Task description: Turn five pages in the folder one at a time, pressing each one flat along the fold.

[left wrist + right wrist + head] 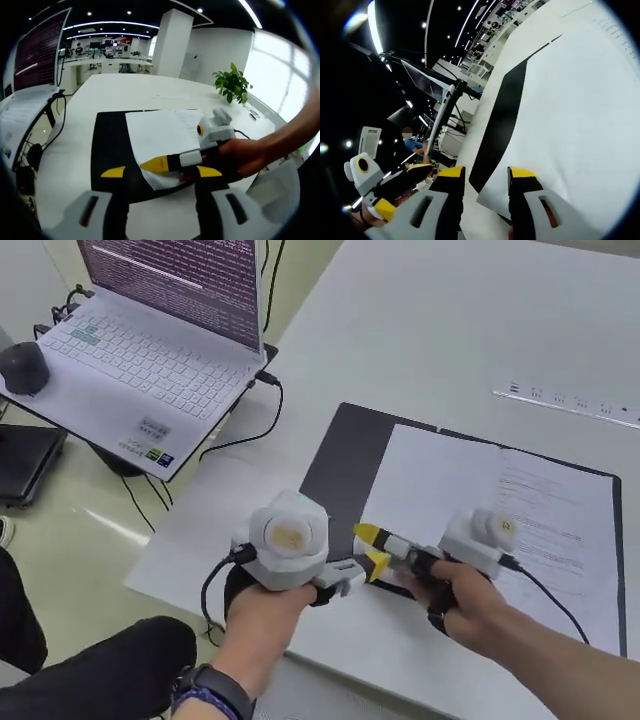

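Folder point(345, 465) lies open on the white table point(430, 320), toward 3 o'clock in the head view. Its black cover is bare on the left side and a white printed page point(440, 485) is spread over the rest. Both tongs sit at its near edge, around 6 o'clock. The left tongs point(160, 172), gripped by the left hand point(265, 625), have their yellow-tipped jaws spread wide and hold nothing. In the left gripper view one tip hangs over the black cover, the other just under the right tongs. The right tongs point(485, 172), in the right hand point(465, 605), point across at the page's near left corner with jaws moderately parted. The corner shows in the gap, and I cannot tell whether either jaw touches it. A laptop point(150, 350) stands open at 10 o'clock, a mouse point(22, 367) beside it.
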Action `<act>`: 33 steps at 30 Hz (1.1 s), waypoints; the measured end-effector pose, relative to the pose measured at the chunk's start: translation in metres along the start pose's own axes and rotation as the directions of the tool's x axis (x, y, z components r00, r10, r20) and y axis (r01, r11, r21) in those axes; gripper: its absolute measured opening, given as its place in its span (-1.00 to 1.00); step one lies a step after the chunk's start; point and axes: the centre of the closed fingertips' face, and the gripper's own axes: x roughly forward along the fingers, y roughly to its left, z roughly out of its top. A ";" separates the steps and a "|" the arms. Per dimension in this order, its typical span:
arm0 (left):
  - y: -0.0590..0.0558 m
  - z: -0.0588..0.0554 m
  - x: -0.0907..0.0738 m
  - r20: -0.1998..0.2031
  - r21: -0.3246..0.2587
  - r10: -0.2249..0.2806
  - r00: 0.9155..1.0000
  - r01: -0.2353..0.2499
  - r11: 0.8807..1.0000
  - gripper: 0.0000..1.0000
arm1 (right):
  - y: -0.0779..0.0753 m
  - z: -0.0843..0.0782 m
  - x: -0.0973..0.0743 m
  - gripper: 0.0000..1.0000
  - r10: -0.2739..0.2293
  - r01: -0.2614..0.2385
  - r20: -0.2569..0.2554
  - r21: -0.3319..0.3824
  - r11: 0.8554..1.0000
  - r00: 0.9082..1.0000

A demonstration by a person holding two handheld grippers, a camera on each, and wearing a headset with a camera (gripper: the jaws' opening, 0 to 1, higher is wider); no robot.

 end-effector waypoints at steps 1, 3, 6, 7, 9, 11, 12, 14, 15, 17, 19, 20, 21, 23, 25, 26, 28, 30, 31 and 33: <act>0.002 0.000 0.000 -0.001 -0.001 0.000 1.000 0.000 1.000 -0.01 | 0.002 0.000 -0.003 -0.25 0.002 -0.002 -0.004 -0.006 1.000 1.000; 0.008 -0.003 0.001 -0.011 -0.008 0.013 1.000 -0.013 1.000 -0.14 | 0.006 0.009 -0.015 -0.21 0.008 -0.005 0.047 -0.064 0.998 0.999; 0.014 -0.007 0.005 -0.027 -0.015 0.016 1.000 -0.017 1.000 -0.27 | 0.001 0.017 -0.036 -0.29 -0.012 0.019 0.098 -0.066 0.998 0.995; 0.015 -0.008 0.005 -0.029 -0.015 0.016 0.999 -0.017 1.000 -0.29 | 0.002 0.018 -0.040 -0.30 -0.015 0.022 0.105 -0.068 0.997 0.994; 0.016 -0.007 0.007 -0.030 -0.014 0.013 0.999 -0.013 1.000 -0.35 | 0.003 0.022 -0.054 -0.34 -0.022 0.031 0.131 -0.067 0.997 0.991; 0.017 -0.006 0.010 -0.034 -0.012 0.006 0.999 -0.006 1.000 -0.44 | -0.001 0.023 -0.066 -0.34 -0.038 0.049 0.141 -0.078 0.996 0.989; 0.017 -0.006 0.011 -0.034 -0.012 0.002 0.999 -0.003 1.000 -0.49 | -0.005 0.023 -0.070 -0.34 -0.049 0.061 0.140 -0.086 0.994 0.989; 0.015 -0.004 0.015 -0.033 -0.011 -0.014 0.999 0.013 1.000 -0.58 | -0.009 0.023 -0.080 -0.35 -0.067 0.082 0.146 -0.099 0.992 0.987; 0.014 -0.004 0.019 -0.032 -0.010 -0.023 0.999 0.023 1.000 -0.62 | -0.011 0.024 -0.086 -0.35 -0.075 0.091 0.152 -0.100 0.991 0.986; 0.012 -0.002 0.025 -0.036 -0.006 -0.039 0.999 0.039 0.999 -0.71 | -0.015 0.026 -0.095 -0.35 -0.090 0.109 0.165 -0.106 0.988 0.982; 0.010 -0.003 0.031 -0.040 -0.001 -0.056 0.998 0.056 0.998 -0.78 | -0.018 0.028 -0.104 -0.36 -0.103 0.123 0.184 -0.103 0.987 0.978; 0.008 -0.004 0.035 -0.047 0.004 -0.066 0.997 0.066 0.998 -0.84 | -0.019 0.028 -0.106 -0.36 -0.106 0.126 0.190 -0.100 0.987 0.976; 0.008 -0.007 0.039 -0.058 0.006 -0.072 0.996 0.072 0.997 -0.89 | -0.019 0.029 -0.109 -0.36 -0.109 0.130 0.198 -0.097 0.987 0.974; 0.006 -0.010 0.044 -0.077 0.012 -0.082 0.994 0.083 0.996 -0.95 | -0.022 0.029 -0.116 -0.37 -0.116 0.137 0.209 -0.091 0.986 0.971; 0.004 -0.012 0.049 -0.088 0.007 -0.094 0.992 0.095 0.995 -0.97 | -0.024 0.028 -0.122 -0.37 -0.123 0.145 0.216 -0.089 0.985 0.969; 0.004 -0.014 0.053 -0.097 0.006 -0.098 0.990 0.099 0.995 -1.00 | -0.025 0.028 -0.126 -0.37 -0.126 0.148 0.218 -0.086 0.985 0.968; 0.002 -0.016 0.057 -0.103 0.007 -0.102 0.989 0.103 0.995 -1.00 | -0.026 0.027 -0.132 -0.38 -0.133 0.155 0.221 -0.089 0.984 0.966; 0.001 -0.019 0.061 -0.115 0.003 -0.110 0.987 0.111 0.994 -1.00 | -0.027 0.027 -0.137 -0.38 -0.141 0.164 0.225 -0.088 0.983 0.964; 0.000 -0.020 0.063 -0.121 0.003 -0.113 0.986 0.114 0.993 -1.00 | -0.028 0.027 -0.140 -0.39 -0.143 0.167 0.230 -0.086 0.982 0.963; 0.000 -0.025 0.068 -0.135 0.001 -0.115 0.984 0.116 0.993 -1.00 | -0.031 0.028 -0.146 -0.41 -0.150 0.174 0.242 -0.080 0.982 0.959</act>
